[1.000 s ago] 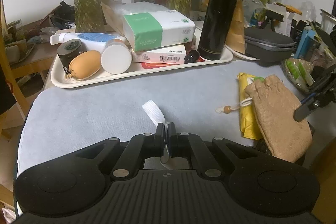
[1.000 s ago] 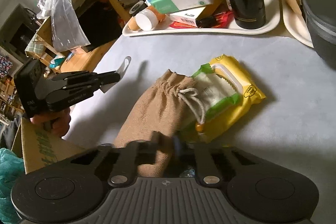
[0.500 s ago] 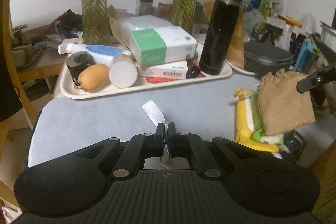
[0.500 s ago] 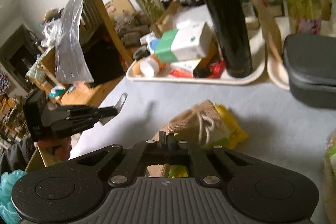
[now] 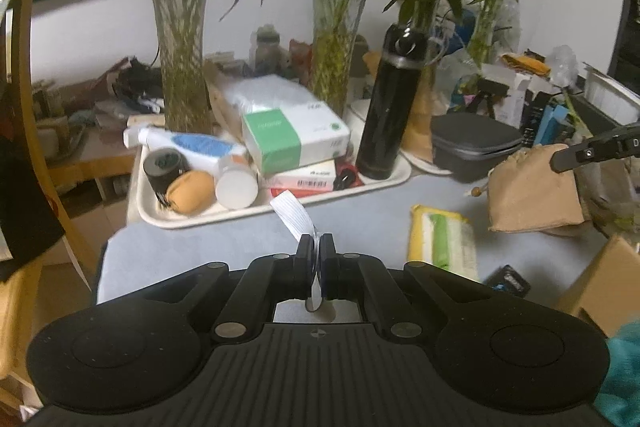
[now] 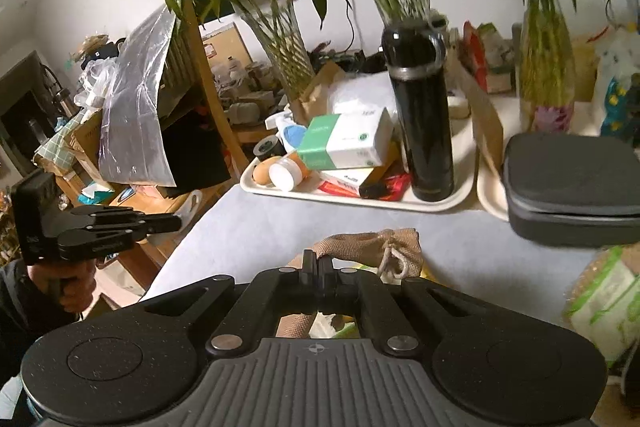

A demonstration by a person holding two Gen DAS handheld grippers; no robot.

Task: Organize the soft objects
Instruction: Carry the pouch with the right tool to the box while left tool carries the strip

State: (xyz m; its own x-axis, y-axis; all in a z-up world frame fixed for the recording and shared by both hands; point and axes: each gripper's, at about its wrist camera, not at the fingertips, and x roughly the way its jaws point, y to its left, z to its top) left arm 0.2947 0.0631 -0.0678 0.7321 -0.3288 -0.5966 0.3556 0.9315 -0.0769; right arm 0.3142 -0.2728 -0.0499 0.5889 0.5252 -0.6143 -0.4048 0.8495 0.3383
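Note:
My left gripper (image 5: 317, 247) is shut on a white ribbed elastic strap (image 5: 293, 215) that sticks up and forward from the pinch. My right gripper (image 6: 318, 263) is shut on the edge of a tan drawstring pouch (image 6: 372, 246), which hangs in the air at the right of the left wrist view (image 5: 530, 193). A yellow and green wipes pack (image 5: 442, 238) lies flat on the pale blue mat (image 5: 200, 247) below the pouch. In the right wrist view the left gripper (image 6: 176, 223) is at the left, over the table's edge, held by a hand (image 6: 74, 285).
A cream tray (image 5: 224, 217) at the back holds a tissue box (image 5: 292, 135), a black flask (image 5: 390, 107), bottles and a tape roll. A dark grey case (image 5: 472, 143) sits beside it. Glass vases with bamboo stand behind. A cardboard box (image 5: 608, 279) is at the right.
Both grippers have risen. The right one has lifted the tan pouch off the wipes pack, which stays on the mat. The left still holds the strap.

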